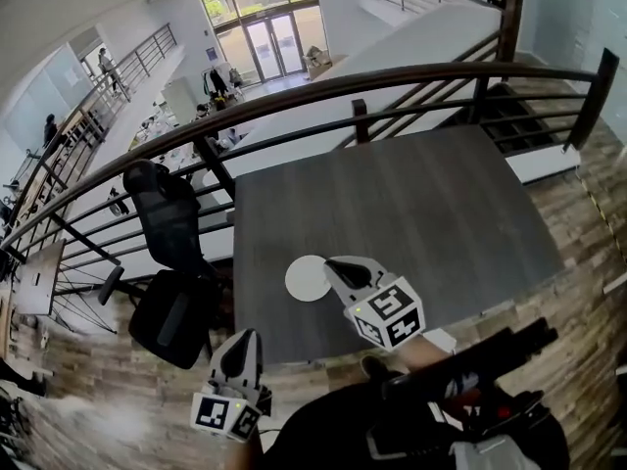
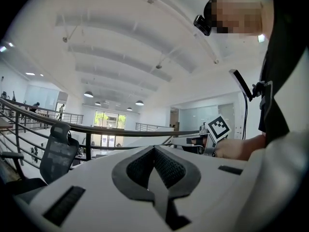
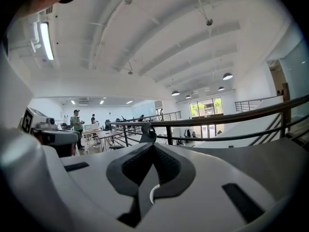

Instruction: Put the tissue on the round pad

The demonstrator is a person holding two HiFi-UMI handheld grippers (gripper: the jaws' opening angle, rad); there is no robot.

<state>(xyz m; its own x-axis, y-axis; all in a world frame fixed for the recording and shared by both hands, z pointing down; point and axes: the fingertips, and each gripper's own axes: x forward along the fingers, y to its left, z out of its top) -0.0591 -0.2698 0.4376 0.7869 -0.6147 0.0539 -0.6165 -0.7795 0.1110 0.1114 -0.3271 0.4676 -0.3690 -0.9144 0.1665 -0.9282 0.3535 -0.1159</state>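
Note:
A white round pad [image 1: 307,278] lies flat on the dark grey table [image 1: 421,213], near its front left corner. My right gripper [image 1: 335,262] is over the table with its tips at the pad's right edge and its jaws shut with nothing between them. In the right gripper view the right gripper [image 3: 153,146] has its jaws together, and a thin white arc shows below them. My left gripper [image 1: 245,337] hangs off the table's front edge, left of my body. In its own view the left gripper [image 2: 154,149] is shut and holds nothing. No tissue shows in any view.
A black office chair [image 1: 167,228] stands at the table's left side. A dark metal railing [image 1: 392,81] runs behind the table, with a drop to a lower floor beyond it. Wooden flooring [image 1: 588,223] lies to the right.

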